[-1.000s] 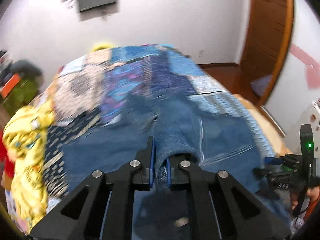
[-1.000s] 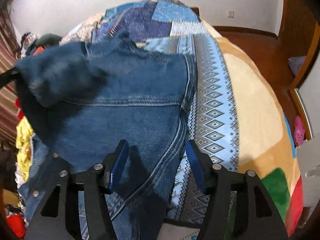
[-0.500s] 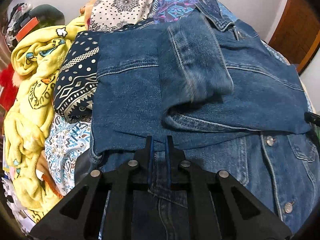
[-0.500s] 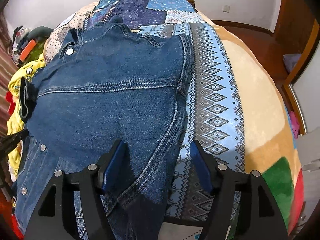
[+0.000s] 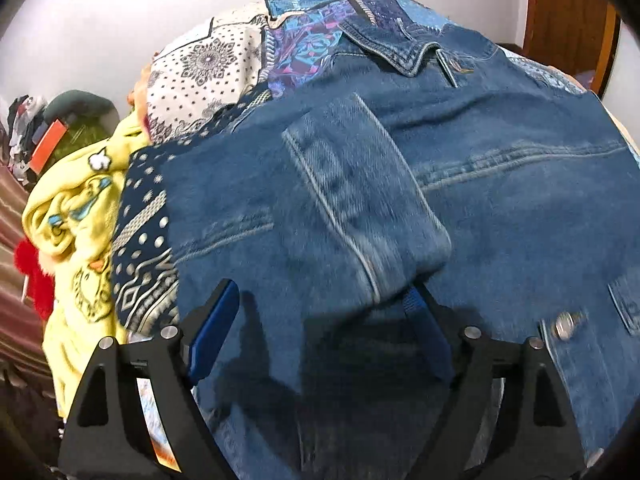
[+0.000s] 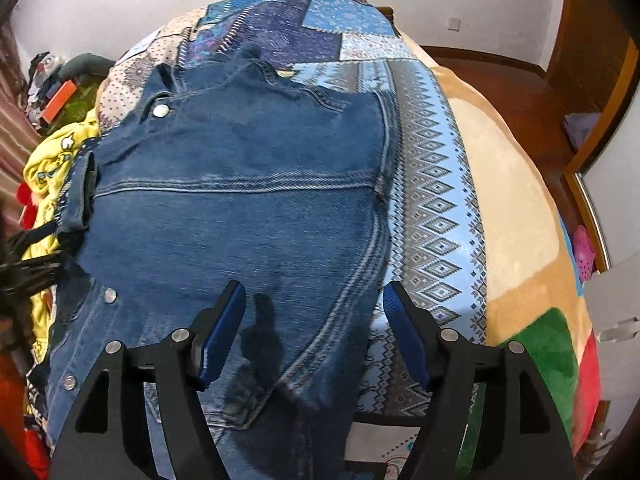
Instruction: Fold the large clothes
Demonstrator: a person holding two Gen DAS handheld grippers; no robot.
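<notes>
Left wrist view
Garment: denim jacket spread on the bed, collar at the far end, over the patchwork bedspread.
Sleeve: one sleeve folded across the body of the jacket, cuff end lying near the camera, just in front of the right-hand finger.
Left gripper: fingers wide apart, nothing clamped; hovers over the near part of the jacket, cuff close to one pad, contact not certain.
Beside jacket: yellow printed cloth heaped at the bed's left edge, touching the bedspread.
Sharpness: near denim slightly blurred.

Right wrist view
Garment: same jacket, lying mostly flat, collar and one metal button at the far end.
Cuff: seen at the jacket's left edge, close to dark gripper parts entering from the left.
Right gripper: fingers spread open, empty, poised above the jacket's near right side where the seam runs down toward the hem.
Bed: tan blanket area bare to the right of the jacket.

Progress
Done: one sleeve brought in over the body.
Left, by judgement: other side not seen folded in; lengthwise fold of hem toward collar not yet made.
Stage: early to middle.
</notes>
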